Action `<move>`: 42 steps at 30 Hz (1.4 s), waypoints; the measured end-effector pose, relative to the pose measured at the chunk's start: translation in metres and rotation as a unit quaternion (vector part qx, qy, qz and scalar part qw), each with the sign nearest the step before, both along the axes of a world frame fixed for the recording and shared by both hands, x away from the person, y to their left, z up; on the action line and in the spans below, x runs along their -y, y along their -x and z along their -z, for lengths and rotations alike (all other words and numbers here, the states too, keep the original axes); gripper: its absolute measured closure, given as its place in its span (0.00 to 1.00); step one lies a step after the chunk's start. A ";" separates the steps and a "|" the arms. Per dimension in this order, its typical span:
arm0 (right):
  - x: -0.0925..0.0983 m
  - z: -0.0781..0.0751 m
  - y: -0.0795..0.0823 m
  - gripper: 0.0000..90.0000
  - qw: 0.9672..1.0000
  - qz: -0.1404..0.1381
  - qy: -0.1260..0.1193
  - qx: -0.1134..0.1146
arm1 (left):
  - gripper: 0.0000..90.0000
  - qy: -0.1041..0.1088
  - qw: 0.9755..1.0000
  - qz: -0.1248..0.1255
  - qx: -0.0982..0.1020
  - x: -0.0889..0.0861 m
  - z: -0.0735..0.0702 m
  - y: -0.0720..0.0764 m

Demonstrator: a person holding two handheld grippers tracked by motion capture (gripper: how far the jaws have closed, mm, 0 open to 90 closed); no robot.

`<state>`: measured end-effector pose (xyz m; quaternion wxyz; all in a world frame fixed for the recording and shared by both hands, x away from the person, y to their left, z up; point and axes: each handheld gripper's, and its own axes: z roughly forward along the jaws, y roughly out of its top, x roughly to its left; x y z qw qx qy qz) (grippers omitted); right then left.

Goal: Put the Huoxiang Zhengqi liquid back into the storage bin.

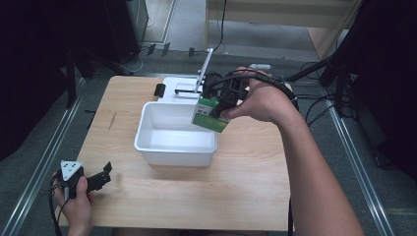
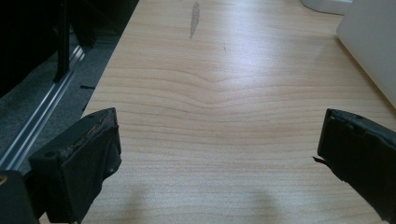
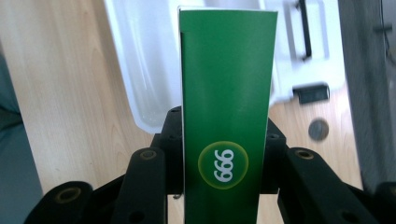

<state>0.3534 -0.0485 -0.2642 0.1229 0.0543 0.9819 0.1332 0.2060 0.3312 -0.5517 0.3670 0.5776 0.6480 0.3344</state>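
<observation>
So the right gripper (image 1: 220, 109) has its fingers clamped on a tall green cardboard box (image 1: 210, 114) with a white edge, and in the right gripper view you can see the box (image 3: 227, 116) standing up straight between the black fingers (image 3: 147, 182), pinched on both sides, with a yellow-ringed round logo low on its front face. From the high view the box is held in the air, tilted a bit, right over the far right corner of the white rectangular plastic tub (image 1: 147, 129), not resting on anything that I can see. The tub sits about mid-bench on the light wooden bench (image 1: 246, 187), and it looks bare inside. Behind the tub there's a flat white device with a thin white arm sticking up at an angle (image 1: 204, 69), and a small black block (image 1: 159, 90) just left of it. The right gripper view also catches a small round coin-like thing (image 3: 318, 129) on the wood near that black block, can't tell exactly what it is. The left gripper (image 1: 98, 178) is down at the near left corner of the bench, well apart from the tub, with its fingers (image 2: 79, 158) spread wide and nothing between them but bare wood.
</observation>
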 end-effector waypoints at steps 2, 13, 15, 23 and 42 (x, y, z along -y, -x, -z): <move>-0.002 0.001 0.002 0.72 1.000 -0.021 0.000 0.006 | 0.00 -0.001 1.000 0.001 0.000 0.000 0.000 0.000; -0.021 0.017 0.002 0.72 0.997 -0.071 0.035 0.002 | 0.00 0.001 1.000 0.002 0.001 -0.001 0.000 0.000; -0.023 0.020 0.000 0.72 0.996 -0.077 0.035 0.002 | 0.00 0.001 1.000 0.002 0.001 -0.001 0.000 0.000; -0.030 0.031 -0.004 0.72 0.996 -0.068 0.049 0.002 | 0.00 0.001 1.000 0.002 0.001 -0.001 0.000 0.000; -0.039 0.060 -0.015 0.72 0.996 -0.068 0.063 -0.005 | 0.00 0.001 1.000 0.002 0.001 -0.001 0.000 0.000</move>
